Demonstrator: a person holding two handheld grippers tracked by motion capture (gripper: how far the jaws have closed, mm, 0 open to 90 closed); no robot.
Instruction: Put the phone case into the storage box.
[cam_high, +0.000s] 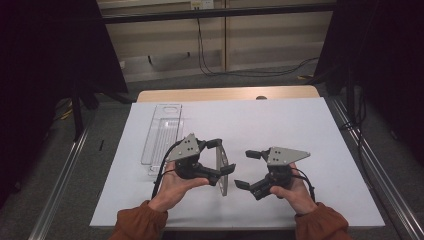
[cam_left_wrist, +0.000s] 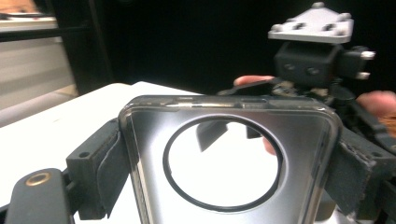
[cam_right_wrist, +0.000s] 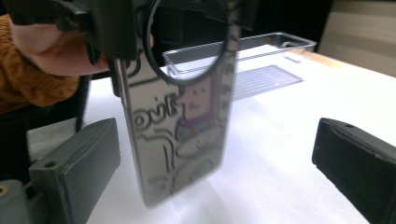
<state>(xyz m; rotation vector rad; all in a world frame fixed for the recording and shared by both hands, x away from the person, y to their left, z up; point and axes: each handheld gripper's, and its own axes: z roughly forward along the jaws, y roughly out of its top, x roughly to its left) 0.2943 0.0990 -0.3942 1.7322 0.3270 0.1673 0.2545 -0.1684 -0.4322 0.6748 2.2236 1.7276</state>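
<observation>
The left gripper (cam_high: 223, 156) clamped the clear phone case (cam_high: 221, 172) upright; the right gripper (cam_high: 246, 169), jaws wide and empty, needed a square approach.

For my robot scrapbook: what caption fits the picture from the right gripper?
Left gripper holds a clear phone case upright between the open right gripper pads.

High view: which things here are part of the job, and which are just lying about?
In the job:
- phone case, clamped upright in the left gripper
- right gripper, jaws open, facing the case

Lying about:
- clear plastic tray, left on the white table
- cables on the floor beyond
</observation>
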